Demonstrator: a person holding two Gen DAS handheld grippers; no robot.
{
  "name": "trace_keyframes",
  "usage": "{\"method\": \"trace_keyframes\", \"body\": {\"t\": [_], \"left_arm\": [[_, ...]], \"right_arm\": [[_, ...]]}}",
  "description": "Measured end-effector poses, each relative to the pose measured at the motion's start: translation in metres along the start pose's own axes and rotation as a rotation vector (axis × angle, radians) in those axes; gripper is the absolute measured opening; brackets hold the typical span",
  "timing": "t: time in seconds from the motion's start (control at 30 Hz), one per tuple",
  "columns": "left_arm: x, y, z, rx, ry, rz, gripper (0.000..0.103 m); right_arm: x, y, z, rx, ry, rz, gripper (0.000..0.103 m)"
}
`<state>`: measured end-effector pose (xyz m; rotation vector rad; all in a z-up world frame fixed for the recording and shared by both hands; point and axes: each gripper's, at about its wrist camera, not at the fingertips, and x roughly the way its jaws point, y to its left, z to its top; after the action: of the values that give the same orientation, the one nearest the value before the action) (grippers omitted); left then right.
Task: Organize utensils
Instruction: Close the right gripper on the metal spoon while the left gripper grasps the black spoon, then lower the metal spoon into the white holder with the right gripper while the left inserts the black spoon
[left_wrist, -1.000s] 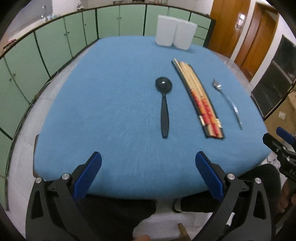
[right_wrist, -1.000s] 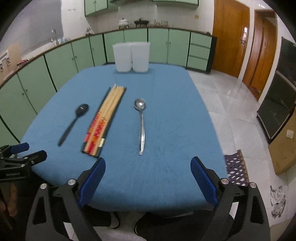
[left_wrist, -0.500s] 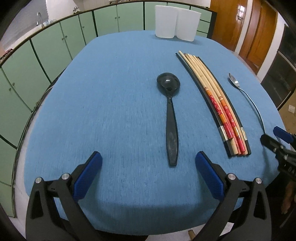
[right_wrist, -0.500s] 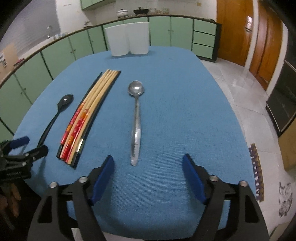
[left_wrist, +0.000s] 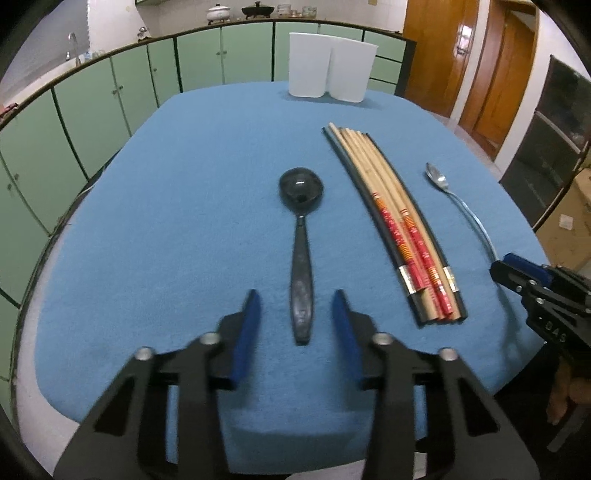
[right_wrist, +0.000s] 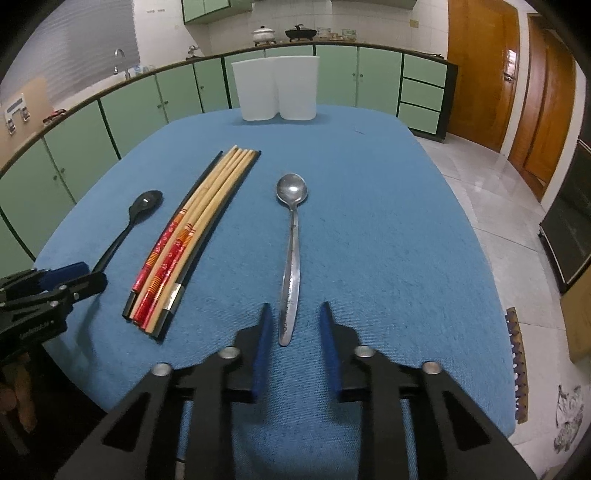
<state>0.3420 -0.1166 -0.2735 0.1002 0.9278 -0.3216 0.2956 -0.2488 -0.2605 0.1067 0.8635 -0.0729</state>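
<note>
A black spoon (left_wrist: 301, 254) lies on the blue table (left_wrist: 184, 221), bowl away from me. My left gripper (left_wrist: 295, 299) is open, its fingers either side of the handle's near end, not touching. A bundle of chopsticks (left_wrist: 399, 229) lies to its right. A metal spoon (right_wrist: 291, 251) lies right of the chopsticks (right_wrist: 192, 229). My right gripper (right_wrist: 293, 308) is open, its fingers straddling the metal spoon's handle end. Two white containers (right_wrist: 277, 88) stand at the table's far edge.
Green cabinets (right_wrist: 110, 110) run behind and left of the table. Wooden doors (right_wrist: 498, 74) and tiled floor (right_wrist: 498, 206) lie to the right. The table's near edge is just under both grippers.
Both grippers moved forward over the table to the spoon handles, and both pairs of fingers have narrowed from wide open to a smaller gap.
</note>
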Motion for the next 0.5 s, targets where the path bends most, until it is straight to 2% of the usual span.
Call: {"method": "trace_keyframes", "body": {"t": [0.07,0.13,0.3,0.5], "left_arm": [[0.001,0.0,0.001,-0.002,0.003,-0.015,0.019],[0.001,0.0,0.003,-0.007,0.014,-0.036,0.012],[-0.001,0.001,0.008,-0.012,0.043,-0.05,0.012],[-0.011,0.003,0.016,-0.026,0.029,-0.056,0.012]], "right_arm": [[0.0,0.0,0.001,0.004,0.008,0.015,0.009],[0.0,0.001,0.002,0.005,0.013,0.016,0.009],[-0.005,0.0,0.006,0.018,0.017,0.027,0.009],[-0.023,0.003,0.019,0.007,-0.018,0.028,0.009]]}}
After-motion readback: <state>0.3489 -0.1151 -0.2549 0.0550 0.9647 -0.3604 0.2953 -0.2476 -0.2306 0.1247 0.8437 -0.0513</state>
